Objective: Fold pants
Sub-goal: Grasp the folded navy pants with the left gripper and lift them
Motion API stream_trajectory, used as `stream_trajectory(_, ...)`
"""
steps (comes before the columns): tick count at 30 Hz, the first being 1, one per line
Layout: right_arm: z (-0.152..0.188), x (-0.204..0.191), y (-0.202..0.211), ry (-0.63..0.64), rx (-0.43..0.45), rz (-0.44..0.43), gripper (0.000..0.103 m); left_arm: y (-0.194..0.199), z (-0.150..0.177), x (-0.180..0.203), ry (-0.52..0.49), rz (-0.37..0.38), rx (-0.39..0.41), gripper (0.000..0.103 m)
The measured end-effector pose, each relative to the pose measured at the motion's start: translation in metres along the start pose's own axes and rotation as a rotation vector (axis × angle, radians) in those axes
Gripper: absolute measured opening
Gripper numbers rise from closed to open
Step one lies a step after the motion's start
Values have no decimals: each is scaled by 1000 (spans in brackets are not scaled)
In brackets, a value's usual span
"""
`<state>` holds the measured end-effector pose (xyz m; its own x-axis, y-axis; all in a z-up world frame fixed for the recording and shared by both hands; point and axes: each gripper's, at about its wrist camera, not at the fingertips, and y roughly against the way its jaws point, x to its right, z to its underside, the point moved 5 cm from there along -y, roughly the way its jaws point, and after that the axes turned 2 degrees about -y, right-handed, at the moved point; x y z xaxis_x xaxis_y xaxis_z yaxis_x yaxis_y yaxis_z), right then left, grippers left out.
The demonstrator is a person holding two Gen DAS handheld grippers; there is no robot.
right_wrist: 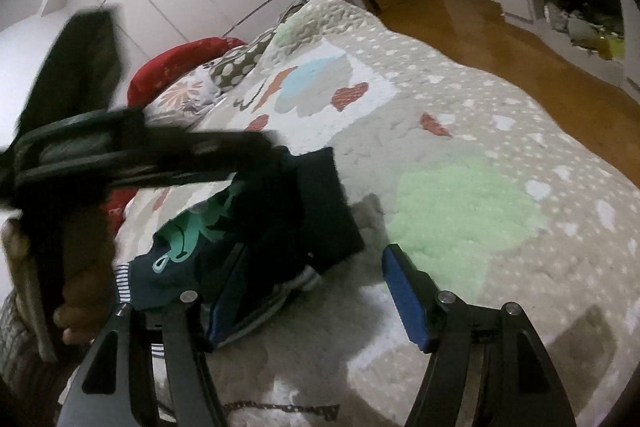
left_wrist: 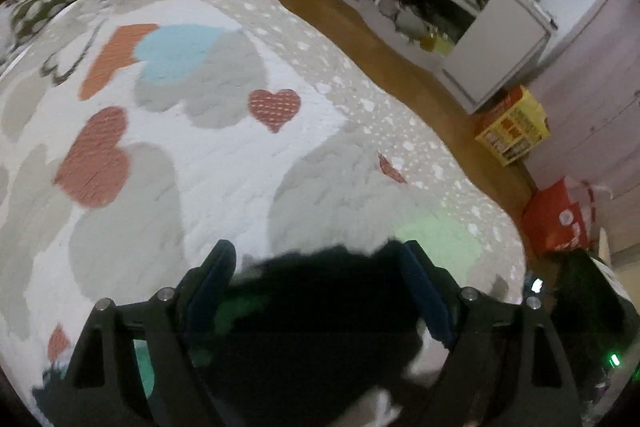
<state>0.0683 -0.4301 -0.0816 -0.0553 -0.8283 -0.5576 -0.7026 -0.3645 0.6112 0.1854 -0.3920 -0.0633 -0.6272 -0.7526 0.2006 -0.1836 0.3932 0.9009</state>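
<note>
You are working on a bed [right_wrist: 460, 115], and the pants [right_wrist: 280, 227] are lying near its near edge as a dark, bunched bundle with green print and a striped band showing, already doubled over at least once as far as the right wrist view shows. Your right hand-held gripper [right_wrist: 312, 291] is standing wide apart with nothing clamped: its left finger is resting over the lower edge of the pants, while the other finger is hanging over bare quilt. Your left hand-held gripper [left_wrist: 316, 283] is also gaping wide, with dark cloth of the pants [left_wrist: 320, 327] lying between and under its fingers, though no pad is visibly pressing on it; in the right wrist view it is appearing as a blurred dark shape [right_wrist: 276, 151] reaching over the bundle, your hand [right_wrist: 80, 279] below it. Judging by the lumpy, uneven outline, the fold is looking partly done, and what is remaining is probably squaring the edges and making a final tidy fold.
</note>
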Motion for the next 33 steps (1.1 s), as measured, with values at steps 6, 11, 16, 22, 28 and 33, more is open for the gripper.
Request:
stream_trajectory(6, -2, -7, -13, 16, -5, -29, 75, -34, 4, 0, -11, -17, -100, 68)
stream_trajectory(11, -7, -15, -29, 42, -37, -20, 27, -8, 8, -5, -12, -40, -14, 27)
stream_trajectory(16, -15, -50, -14, 108, 4, -67, 25, 49, 25, -27, 72, 11, 133, 27)
stream_trajectory(22, 0, -124, -16, 281, -36, -161, 25, 105, 86, -90, 278, 32, 294, 29)
stream_trajectory(28, 54, -177, -56, 416, -220, -244, 49, 133, 167, -150, 513, 3, 369, 45)
stream_trajectory(33, 95, -202, -46, 597, -311, -250, 53, 172, 233, -177, 644, -105, 470, 61)
